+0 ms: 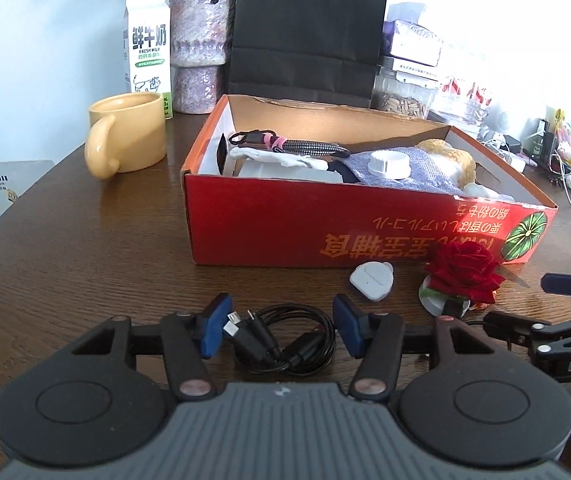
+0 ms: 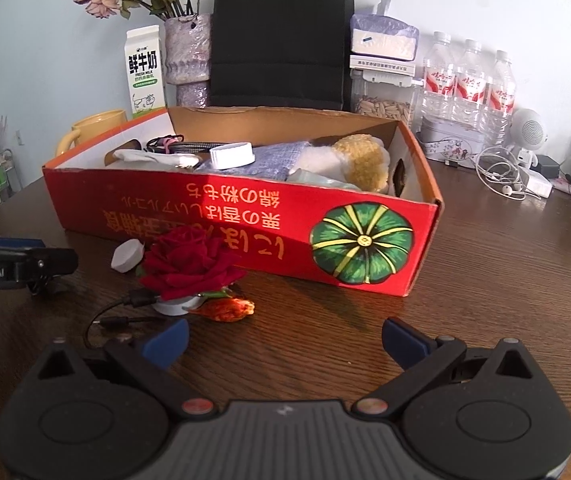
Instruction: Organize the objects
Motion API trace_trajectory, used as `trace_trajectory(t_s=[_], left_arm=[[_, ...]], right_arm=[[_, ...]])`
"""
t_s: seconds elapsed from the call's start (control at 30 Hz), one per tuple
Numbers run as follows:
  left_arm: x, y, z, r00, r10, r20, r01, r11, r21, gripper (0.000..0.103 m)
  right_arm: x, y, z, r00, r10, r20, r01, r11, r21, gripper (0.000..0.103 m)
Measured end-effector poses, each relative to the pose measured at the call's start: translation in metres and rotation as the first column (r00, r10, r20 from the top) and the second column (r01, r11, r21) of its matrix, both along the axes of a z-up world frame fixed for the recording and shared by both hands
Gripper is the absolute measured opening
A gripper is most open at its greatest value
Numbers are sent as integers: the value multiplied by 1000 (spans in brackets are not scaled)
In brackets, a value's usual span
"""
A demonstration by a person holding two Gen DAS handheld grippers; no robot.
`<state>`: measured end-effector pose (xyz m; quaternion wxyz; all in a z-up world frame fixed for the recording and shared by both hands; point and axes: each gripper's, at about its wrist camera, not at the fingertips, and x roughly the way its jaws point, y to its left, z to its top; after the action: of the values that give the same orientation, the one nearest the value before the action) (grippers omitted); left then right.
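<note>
A coiled black cable (image 1: 285, 340) with its plugs lies on the brown table, between the blue pads of my left gripper (image 1: 281, 330). Both pads touch the coil's sides, so it is shut on the cable. The open red cardboard box (image 1: 325, 236) stands behind it and holds a braided cable, a white cap, cloth and a plush toy. In front of the box sit a small white device (image 1: 371, 280) and a red rose (image 2: 189, 264) on a white base. My right gripper (image 2: 285, 342) is open over bare table, to the right of the rose.
A yellow mug (image 1: 129, 140), a milk carton (image 1: 147, 52), a vase and a black paper bag (image 1: 309, 28) stand behind and left of the box. Water bottles (image 2: 469, 84), a jar, a tin and tangled earphones (image 2: 501, 180) crowd the back right. An orange dried flower (image 2: 225, 308) lies beside the rose.
</note>
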<state>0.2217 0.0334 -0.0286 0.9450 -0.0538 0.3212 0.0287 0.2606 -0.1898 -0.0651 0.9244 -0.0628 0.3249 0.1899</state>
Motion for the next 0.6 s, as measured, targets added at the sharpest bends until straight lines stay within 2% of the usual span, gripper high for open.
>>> trace_trajectory(t_s=[0.13, 0.3, 0.37, 0.47, 0.53, 0.6], left_arm=[[0, 1, -2, 1000, -3, -4, 3, 1000, -10, 58], [-1, 2, -3, 1000, -1, -6, 1, 1000, -19, 58], [0, 2, -4, 1000, -1, -8, 0, 1000, -22, 58], [-1, 3, -4, 1000, -1, -6, 1, 1000, -23, 58], [-1, 3, -4, 1000, 0, -6, 0, 1000, -24, 57], [-1, 3, -5, 1000, 0, -4, 0, 1000, -27, 56]], right_arm=[[5, 8, -2, 1000, 17, -12, -17, 1000, 4, 102], [7, 14, -1, 999, 51, -11, -51, 999, 17, 88], [6, 15, -1, 998, 70, -5, -69, 997, 23, 81], [2, 19, 1, 995, 101, 10, -101, 994, 29, 60], [0, 20, 2, 994, 111, 20, -112, 993, 27, 40], [-1, 21, 3, 993, 120, 21, -121, 992, 29, 40]])
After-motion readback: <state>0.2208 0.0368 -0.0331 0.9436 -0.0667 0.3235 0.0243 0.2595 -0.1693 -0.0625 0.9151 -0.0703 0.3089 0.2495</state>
